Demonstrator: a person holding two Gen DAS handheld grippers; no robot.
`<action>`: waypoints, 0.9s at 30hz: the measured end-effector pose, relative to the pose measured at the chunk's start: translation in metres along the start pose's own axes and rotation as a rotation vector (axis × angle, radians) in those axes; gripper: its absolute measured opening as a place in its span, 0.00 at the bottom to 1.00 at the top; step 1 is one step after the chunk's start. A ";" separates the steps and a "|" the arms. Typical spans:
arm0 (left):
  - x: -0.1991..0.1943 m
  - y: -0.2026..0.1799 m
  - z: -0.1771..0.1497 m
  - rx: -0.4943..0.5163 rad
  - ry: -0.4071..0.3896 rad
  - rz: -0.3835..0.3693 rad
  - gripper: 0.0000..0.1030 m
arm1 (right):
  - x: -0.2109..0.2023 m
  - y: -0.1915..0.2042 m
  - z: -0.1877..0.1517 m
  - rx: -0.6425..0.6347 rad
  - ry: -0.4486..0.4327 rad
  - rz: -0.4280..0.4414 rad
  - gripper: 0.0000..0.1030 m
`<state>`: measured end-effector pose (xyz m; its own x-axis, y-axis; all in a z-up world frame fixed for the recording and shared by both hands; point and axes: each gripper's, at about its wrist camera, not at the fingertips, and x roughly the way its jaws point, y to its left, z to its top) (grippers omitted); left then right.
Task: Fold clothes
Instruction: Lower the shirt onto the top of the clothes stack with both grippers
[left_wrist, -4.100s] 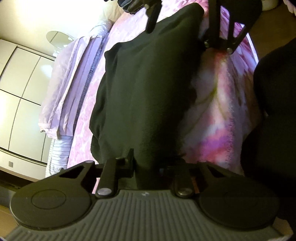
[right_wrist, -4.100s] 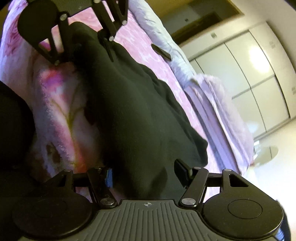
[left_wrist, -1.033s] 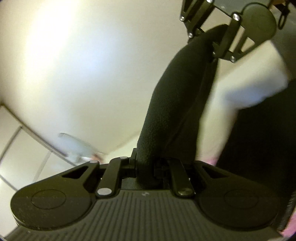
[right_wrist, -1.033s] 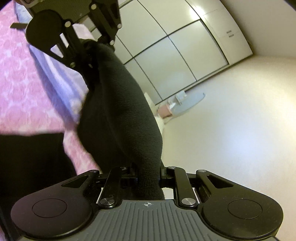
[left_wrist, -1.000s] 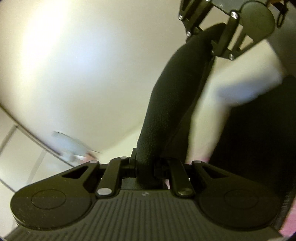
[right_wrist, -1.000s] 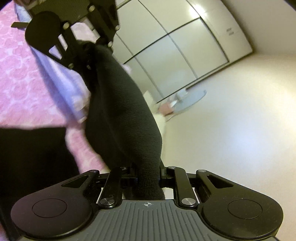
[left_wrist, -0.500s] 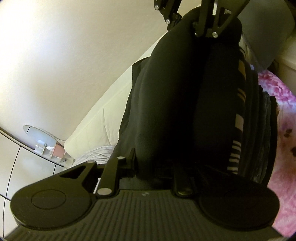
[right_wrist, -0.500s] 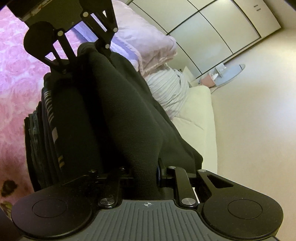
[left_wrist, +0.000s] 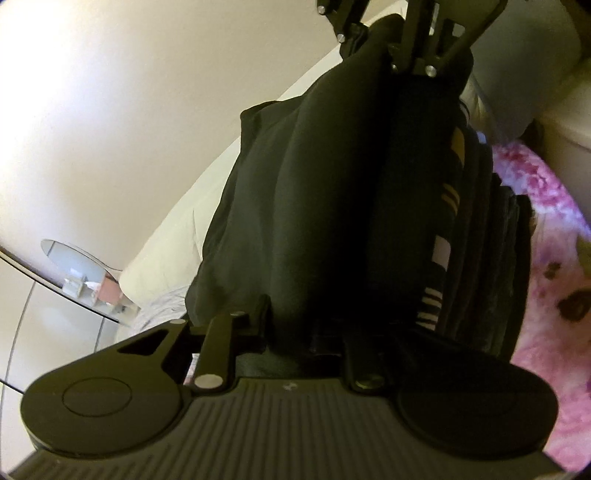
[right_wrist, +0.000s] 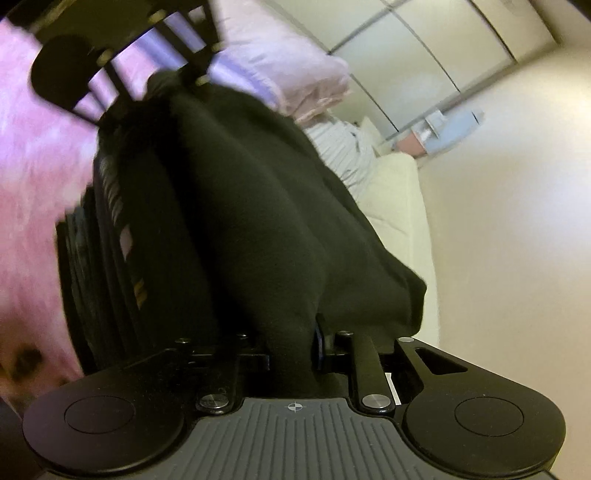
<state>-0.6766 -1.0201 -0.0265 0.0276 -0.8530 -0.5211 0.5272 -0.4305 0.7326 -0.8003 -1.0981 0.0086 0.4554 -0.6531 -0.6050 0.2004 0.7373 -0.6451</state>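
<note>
We're over the bed (left_wrist: 554, 229) with its pink blanket, and the stack of folded clothes (left_wrist: 476, 229) sits near its head end. The black garment (left_wrist: 295, 192) lies draped on top of that stack. Our left hand-held gripper (left_wrist: 291, 328) pinches one end; our right hand-held gripper (right_wrist: 295, 343) has the other end between jaws that are opening. It looks like the placing step: next, let go and pull both clear without dragging the fold.
</note>
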 end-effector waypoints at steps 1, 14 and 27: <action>-0.005 -0.002 0.001 0.004 -0.007 0.006 0.12 | -0.001 -0.001 0.002 0.012 -0.005 -0.005 0.18; -0.012 -0.016 0.010 -0.050 0.038 0.009 0.13 | -0.019 0.022 0.004 0.044 -0.018 -0.018 0.18; -0.029 -0.011 -0.012 -0.094 0.033 -0.010 0.30 | -0.012 0.032 -0.020 0.023 0.042 -0.080 0.39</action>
<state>-0.6730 -0.9868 -0.0242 0.0491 -0.8382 -0.5431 0.6051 -0.4076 0.6839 -0.8163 -1.0700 -0.0141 0.4003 -0.7164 -0.5714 0.2551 0.6860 -0.6814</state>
